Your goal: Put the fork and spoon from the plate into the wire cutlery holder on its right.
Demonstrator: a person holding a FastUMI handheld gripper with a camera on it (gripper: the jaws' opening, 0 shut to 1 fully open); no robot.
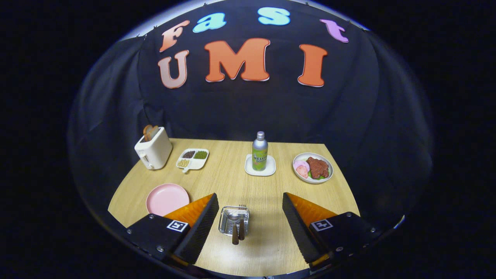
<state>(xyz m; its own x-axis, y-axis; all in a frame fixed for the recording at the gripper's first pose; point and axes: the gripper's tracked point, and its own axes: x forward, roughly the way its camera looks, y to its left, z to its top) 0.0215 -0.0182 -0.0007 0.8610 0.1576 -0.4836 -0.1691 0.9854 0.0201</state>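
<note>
The wire cutlery holder [233,220] stands on the wooden table [267,193], between my fingers and slightly toward the left one. Two pieces of cutlery [238,229] stand in it, dark handles pointing toward me; fork tines show at its far rim. The pink plate [167,198] lies to the holder's left, just beyond my left finger, with nothing on it. My gripper [248,221] is open, its fingers wide apart on either side of the holder and touching nothing.
A white toaster [153,149] with bread sits far left. Beside it lies a divided dish of grains [192,158]. A green bottle [259,151] stands on a white coaster [260,166] mid-table. A plate of food [313,167] lies far right.
</note>
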